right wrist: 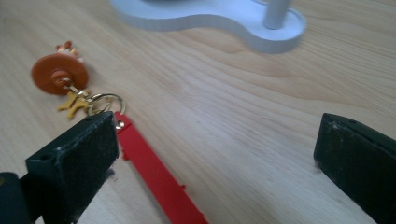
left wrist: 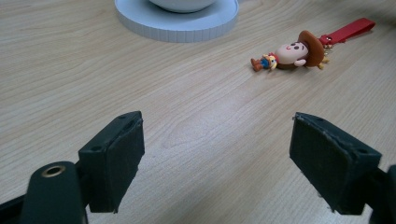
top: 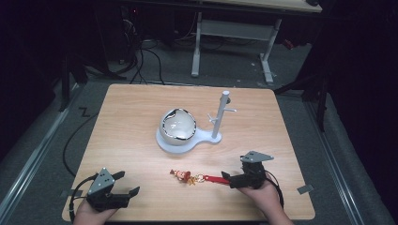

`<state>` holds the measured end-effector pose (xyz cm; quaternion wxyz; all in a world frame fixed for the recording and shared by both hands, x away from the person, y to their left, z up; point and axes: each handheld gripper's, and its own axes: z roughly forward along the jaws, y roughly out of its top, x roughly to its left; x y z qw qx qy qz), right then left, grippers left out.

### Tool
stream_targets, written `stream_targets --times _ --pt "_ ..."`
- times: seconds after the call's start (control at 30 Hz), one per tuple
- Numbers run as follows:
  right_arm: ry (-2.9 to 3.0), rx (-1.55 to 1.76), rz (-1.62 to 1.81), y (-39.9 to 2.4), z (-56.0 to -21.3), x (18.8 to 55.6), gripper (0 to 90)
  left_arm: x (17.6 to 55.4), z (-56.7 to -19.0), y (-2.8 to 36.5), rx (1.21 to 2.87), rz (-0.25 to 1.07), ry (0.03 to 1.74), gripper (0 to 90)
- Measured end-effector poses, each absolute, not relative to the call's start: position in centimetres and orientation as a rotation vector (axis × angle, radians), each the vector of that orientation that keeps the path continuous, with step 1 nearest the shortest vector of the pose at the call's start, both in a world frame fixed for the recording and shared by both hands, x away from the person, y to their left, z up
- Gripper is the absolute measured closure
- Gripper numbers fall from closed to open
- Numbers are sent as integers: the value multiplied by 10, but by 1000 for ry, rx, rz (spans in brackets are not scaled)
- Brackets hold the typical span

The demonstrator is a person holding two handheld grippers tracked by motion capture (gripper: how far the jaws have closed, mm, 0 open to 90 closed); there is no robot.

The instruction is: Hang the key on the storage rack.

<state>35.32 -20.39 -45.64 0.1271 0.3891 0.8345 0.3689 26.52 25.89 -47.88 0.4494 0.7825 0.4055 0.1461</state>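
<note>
- High view: a keychain lies flat on the wooden table (top: 131, 122), a small cowboy figure (top: 180, 175) at one end, a red strap (top: 215, 178) at the other, with gold links between them. Its long axis runs across the table, roughly on the line from one gripper to the other.
- High view: the right gripper (top: 230, 180) sits at the strap's end, jaw tips touching or just short of it; I cannot tell which from here. The left gripper (top: 126, 183) rests well apart from the figure, jaws spread and empty. The right hand looks the nearer one for any pick-up.
- High view: beyond the keychain, a white stand (top: 187, 140) with a bowl (top: 179, 124) on its base and a pegged post (top: 219, 117).
- Left gripper view: jaws wide apart, nothing between them. The figure (left wrist: 292, 52) lies ahead and off to the right jaw's side, hat end pointing away towards the strap (left wrist: 348, 29).
- Right gripper view: jaws wide open, gripping nothing. The strap (right wrist: 156, 175) runs lengthwise in from beside the left jaw, so it lies off-centre, close against that jaw and far from the other. The hat (right wrist: 60, 73) and gold ring (right wrist: 105, 102) sit just ahead of that jaw.
- Judgement: to clamp the strap, the right gripper would need to shift sideways towards its left jaw first.
</note>
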Motion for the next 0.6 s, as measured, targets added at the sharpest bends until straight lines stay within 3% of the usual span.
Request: stream_targets --times 0.33,0.43,0.6 --pt "2630 936 994 -167 -458 347 139 265 -478 257 1944 362 991 187" --pt "2717 844 930 -157 -455 348 258 266 -478 254 1956 359 974 187" --pt "2818 785 748 -143 -450 353 307 265 -475 252 1964 369 945 187"
